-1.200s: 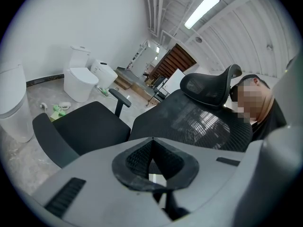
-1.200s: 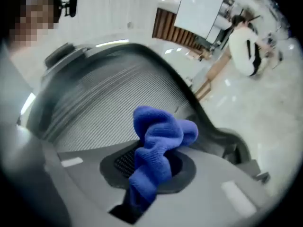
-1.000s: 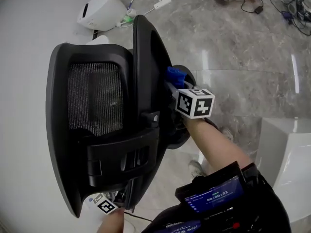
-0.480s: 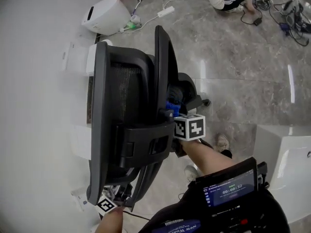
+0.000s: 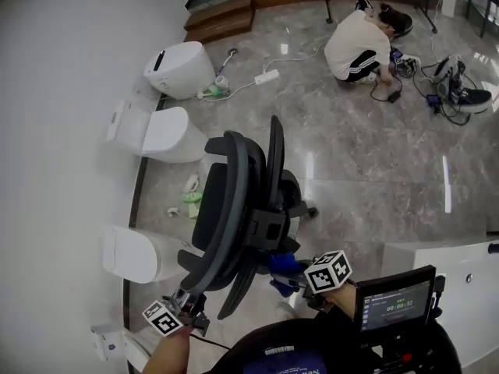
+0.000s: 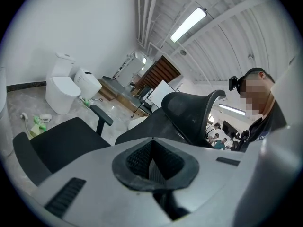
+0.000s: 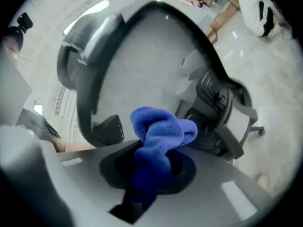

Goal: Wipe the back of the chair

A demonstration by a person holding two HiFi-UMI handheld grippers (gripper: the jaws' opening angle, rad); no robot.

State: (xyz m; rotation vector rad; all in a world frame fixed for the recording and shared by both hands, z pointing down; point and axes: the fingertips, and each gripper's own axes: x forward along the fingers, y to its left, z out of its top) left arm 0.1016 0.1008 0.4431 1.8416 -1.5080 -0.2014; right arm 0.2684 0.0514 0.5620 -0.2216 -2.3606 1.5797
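Item: black mesh-backed office chair (image 5: 228,205), back's long axis running toward me. Right gripper (image 5: 295,276), jaws clamped on crumpled blue cloth (image 5: 282,265), sat just beside the back's rear frame. I judged it nearer. Left gripper (image 5: 178,312), jaws pressed together, sat by the top edge.

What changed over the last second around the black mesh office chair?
The right gripper, shut on the blue cloth, slid along the back of the black mesh office chair to its near end; contact there can't be told. The head view drew back, so the chair looks smaller. The left gripper stayed at the chair's near edge.
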